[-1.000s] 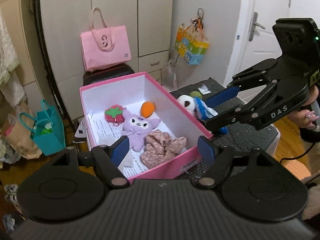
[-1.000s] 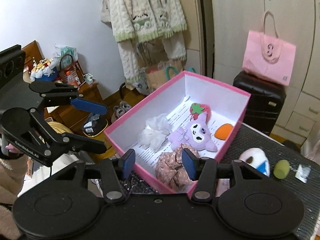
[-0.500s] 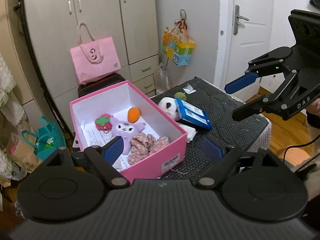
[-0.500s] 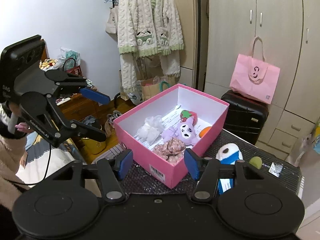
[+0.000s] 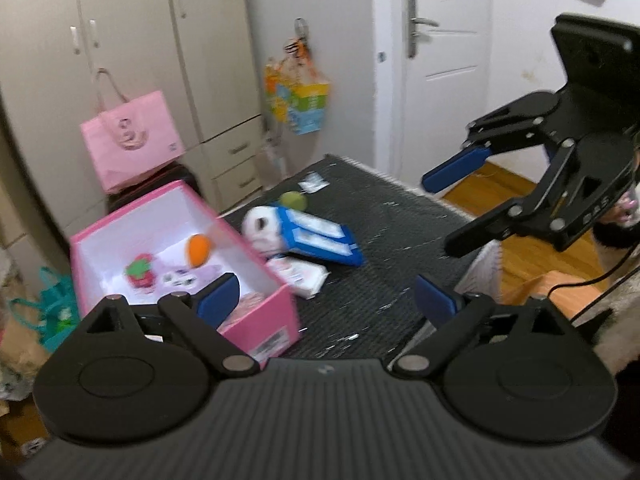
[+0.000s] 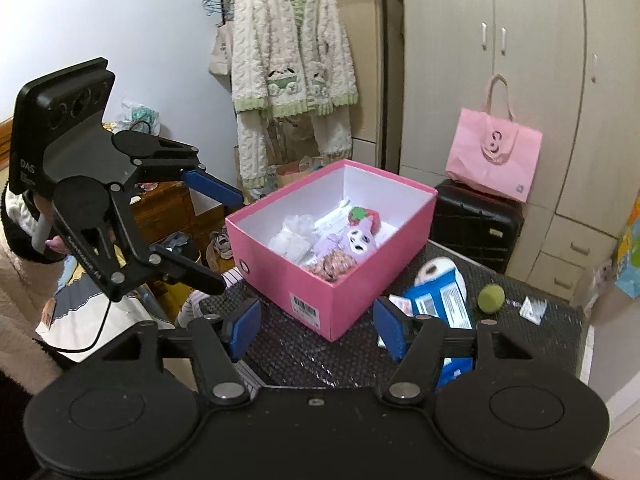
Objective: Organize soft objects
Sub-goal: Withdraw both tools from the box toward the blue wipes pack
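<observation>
A pink box stands on the dark table. It holds a purple plush, a strawberry toy, an orange toy, a white scrunchie and a floral scrunchie. A white round plush and a green ball lie on the table beside the box. My left gripper is open and empty, held back from the box. My right gripper is open and empty, raised off the table.
Blue packets and a white wipes pack lie next to the box. A pink tote sits on a black suitcase. Cupboards stand behind; a cardigan hangs on the wall.
Both grippers have pulled back and up from the box, which now looks smaller. The left view has swung right toward the door. Both stay open and empty.
</observation>
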